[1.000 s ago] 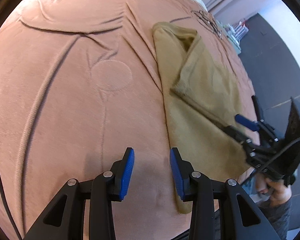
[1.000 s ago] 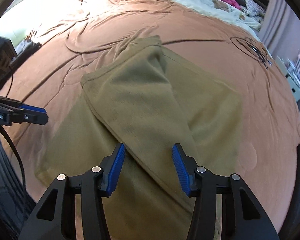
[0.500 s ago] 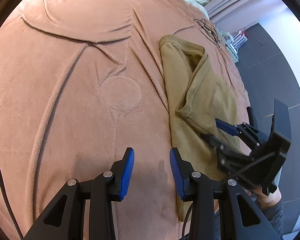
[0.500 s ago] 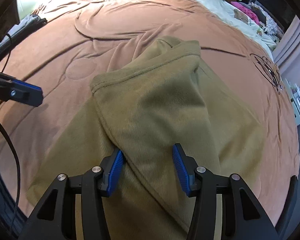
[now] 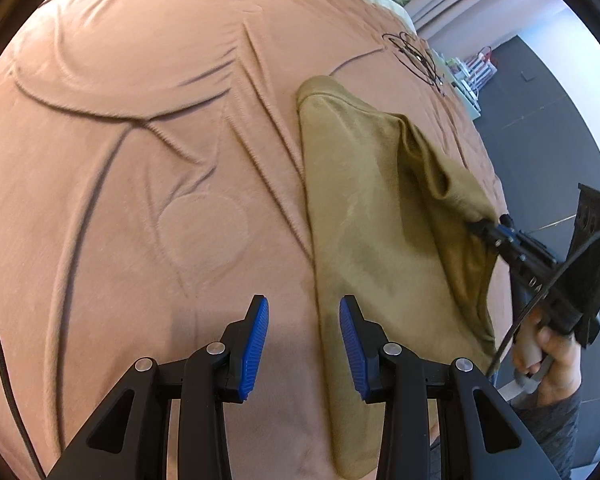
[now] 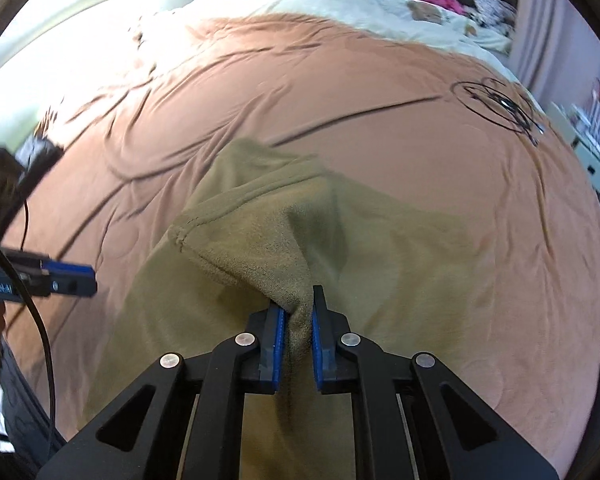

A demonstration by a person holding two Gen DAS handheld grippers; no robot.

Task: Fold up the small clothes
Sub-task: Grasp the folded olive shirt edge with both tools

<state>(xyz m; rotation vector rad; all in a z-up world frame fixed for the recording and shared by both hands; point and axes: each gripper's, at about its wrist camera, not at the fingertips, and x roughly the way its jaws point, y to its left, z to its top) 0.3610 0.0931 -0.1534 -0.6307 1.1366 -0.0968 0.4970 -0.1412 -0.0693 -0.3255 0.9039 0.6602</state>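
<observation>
Most of both views is filled by a rust-brown blanket spread over a bed, its plush surface creased by long ridges and stamped with a faint round quilted patch. Near its far right part a thin black cable lies coiled in loops. Beyond the brown cover a cream bedspread runs toward the head of the bed, with a pink item and other soft things piled on it, blurred. Pale pink curtains hang behind, and to the right the dark grey floor shows beside a low white shelf unit.

The olive-green garment lies on the blanket toward its right side, partly folded over itself. The right gripper is closing, its blue pads pressing a bunched fold of the cloth between them and lifting that part into a peak above the rest. A person's hand grasps its handle, a grey sleeve below it.

The left gripper hovers over the blanket with its jaws apart and nothing between them, the garment's left edge just under its right finger
</observation>
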